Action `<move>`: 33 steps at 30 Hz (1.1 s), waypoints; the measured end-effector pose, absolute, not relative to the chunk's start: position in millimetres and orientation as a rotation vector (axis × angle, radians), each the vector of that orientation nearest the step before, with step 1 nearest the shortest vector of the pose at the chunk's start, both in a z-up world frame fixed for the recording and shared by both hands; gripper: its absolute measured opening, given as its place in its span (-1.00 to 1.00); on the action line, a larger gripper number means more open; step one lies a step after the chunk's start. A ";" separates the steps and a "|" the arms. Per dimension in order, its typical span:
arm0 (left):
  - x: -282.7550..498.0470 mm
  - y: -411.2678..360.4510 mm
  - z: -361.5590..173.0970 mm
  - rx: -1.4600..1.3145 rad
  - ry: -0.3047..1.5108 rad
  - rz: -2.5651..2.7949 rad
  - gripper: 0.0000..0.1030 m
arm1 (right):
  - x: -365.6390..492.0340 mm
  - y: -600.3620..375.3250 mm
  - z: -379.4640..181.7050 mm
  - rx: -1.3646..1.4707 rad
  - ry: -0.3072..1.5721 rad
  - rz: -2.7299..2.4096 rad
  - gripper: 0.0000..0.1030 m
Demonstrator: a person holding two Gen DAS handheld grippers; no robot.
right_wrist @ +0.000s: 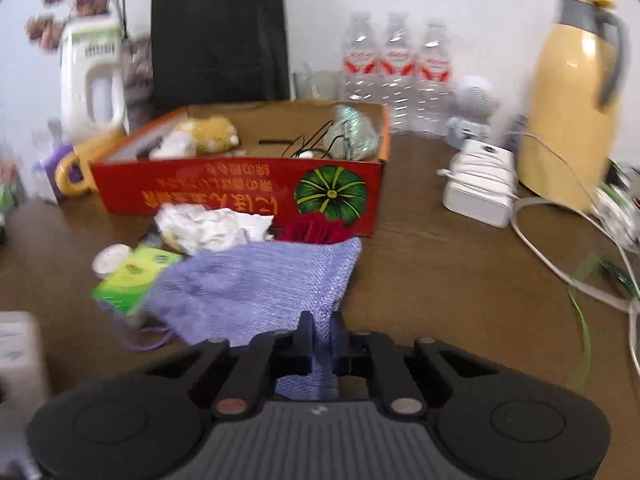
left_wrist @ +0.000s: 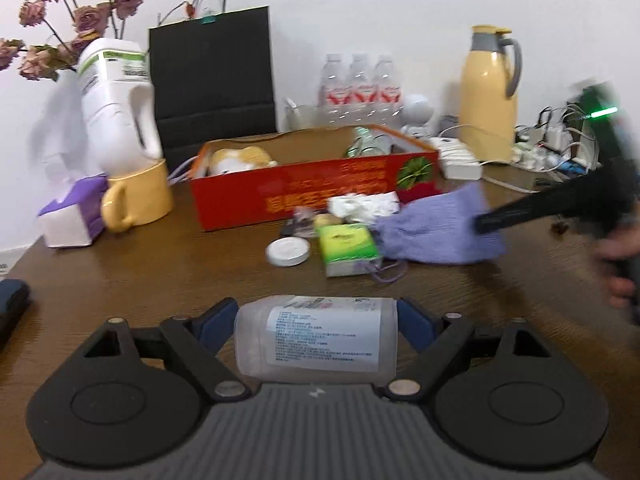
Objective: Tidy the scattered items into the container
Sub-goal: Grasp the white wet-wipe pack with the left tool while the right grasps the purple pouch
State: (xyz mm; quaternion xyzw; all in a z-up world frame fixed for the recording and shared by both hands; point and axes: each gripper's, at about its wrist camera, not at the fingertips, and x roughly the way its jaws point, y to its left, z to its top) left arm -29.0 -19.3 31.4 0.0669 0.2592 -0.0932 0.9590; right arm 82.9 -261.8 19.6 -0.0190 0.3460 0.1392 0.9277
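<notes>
My left gripper (left_wrist: pixel 316 316) is shut on a clear plastic jar (left_wrist: pixel 316 340) with a white label, held above the table's near edge. My right gripper (right_wrist: pixel 322 340) is shut on a purple knitted pouch (right_wrist: pixel 256 288) and lifts one end; it also shows in the left wrist view (left_wrist: pixel 436 228). The red cardboard box (right_wrist: pixel 240 192) stands behind, holding a plush toy (right_wrist: pixel 208 134), a cable and a crumpled bag. In front of it lie crumpled tissue (right_wrist: pixel 212 226), a green packet (right_wrist: pixel 132 274), a white lid (right_wrist: pixel 110 258) and a red flower (right_wrist: pixel 316 230).
At the back stand a black paper bag (left_wrist: pixel 212 76), a white jug (left_wrist: pixel 116 104), a yellow mug (left_wrist: pixel 138 196), several water bottles (left_wrist: pixel 360 80) and a yellow thermos (left_wrist: pixel 488 96). A tissue pack (left_wrist: pixel 70 216) is left. A white power strip (right_wrist: pixel 480 188) and cables lie right.
</notes>
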 end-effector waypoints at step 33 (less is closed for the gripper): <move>-26.6 -3.5 14.3 0.102 0.581 -0.262 0.63 | -11.6 -201.0 4.2 -0.126 0.712 0.326 -0.25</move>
